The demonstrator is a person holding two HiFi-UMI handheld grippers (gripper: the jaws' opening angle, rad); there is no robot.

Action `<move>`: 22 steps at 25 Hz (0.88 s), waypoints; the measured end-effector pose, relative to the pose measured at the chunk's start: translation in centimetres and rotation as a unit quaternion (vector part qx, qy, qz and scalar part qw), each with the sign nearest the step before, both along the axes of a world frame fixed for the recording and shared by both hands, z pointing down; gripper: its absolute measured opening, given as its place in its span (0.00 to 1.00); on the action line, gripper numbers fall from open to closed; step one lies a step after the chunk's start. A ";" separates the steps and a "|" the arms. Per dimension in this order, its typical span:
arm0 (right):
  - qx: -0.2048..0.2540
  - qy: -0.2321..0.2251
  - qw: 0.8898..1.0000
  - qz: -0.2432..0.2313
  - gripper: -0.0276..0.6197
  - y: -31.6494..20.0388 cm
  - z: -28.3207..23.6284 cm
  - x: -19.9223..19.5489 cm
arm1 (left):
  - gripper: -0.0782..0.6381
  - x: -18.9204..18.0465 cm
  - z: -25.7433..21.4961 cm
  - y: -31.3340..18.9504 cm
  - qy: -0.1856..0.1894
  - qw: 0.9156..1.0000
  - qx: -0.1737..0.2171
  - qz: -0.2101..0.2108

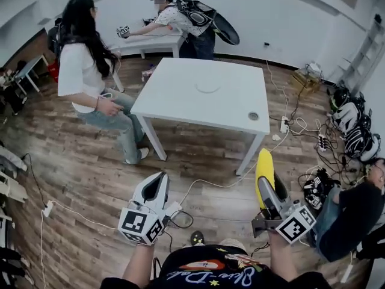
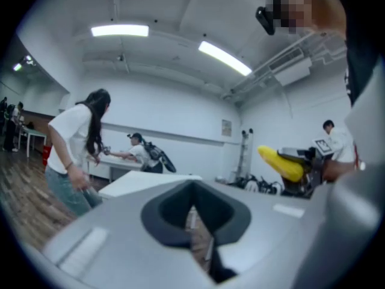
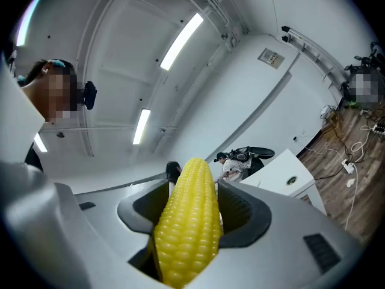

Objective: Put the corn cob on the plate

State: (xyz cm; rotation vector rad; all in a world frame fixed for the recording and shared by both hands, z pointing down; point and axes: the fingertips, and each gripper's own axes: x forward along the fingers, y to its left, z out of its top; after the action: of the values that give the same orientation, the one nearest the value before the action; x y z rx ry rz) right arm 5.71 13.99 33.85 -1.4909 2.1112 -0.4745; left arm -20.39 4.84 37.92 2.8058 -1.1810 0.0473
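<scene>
A yellow corn cob sticks out forward from my right gripper, which is shut on its lower part. In the right gripper view the corn cob fills the space between the dark pads and points up and away. My left gripper is held beside it, shut with nothing in it; its jaws meet in the left gripper view. A white plate lies on the white table ahead, well beyond both grippers. The corn cob also shows at the right of the left gripper view.
A long-haired person in a white top stands at the table's left. Another person with a backpack leans over a far table. A seated person is at the right. Cables, power strips and helmets lie on the wooden floor.
</scene>
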 end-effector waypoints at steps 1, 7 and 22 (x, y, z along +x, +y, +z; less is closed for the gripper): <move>-0.002 0.000 1.000 -0.004 0.45 -1.0 0.2 -0.2 | 0.09 -0.4 0.2 -0.7 -0.002 1.000 -0.002 -0.004; -0.005 -0.006 0.999 -0.032 0.45 -6.1 0.6 0.1 | 0.09 -2.3 0.1 -3.3 -0.003 0.999 -0.005 -0.046; 0.005 -0.011 0.998 -0.054 0.45 -9.3 0.6 6.5 | 0.09 1.3 -1.1 -4.2 -0.013 0.996 0.017 -0.091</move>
State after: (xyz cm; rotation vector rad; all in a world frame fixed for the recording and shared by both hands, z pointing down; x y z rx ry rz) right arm 12.22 4.66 34.49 -1.3640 2.1816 -0.5182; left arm -19.05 0.69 36.81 2.7203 -1.4518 0.0506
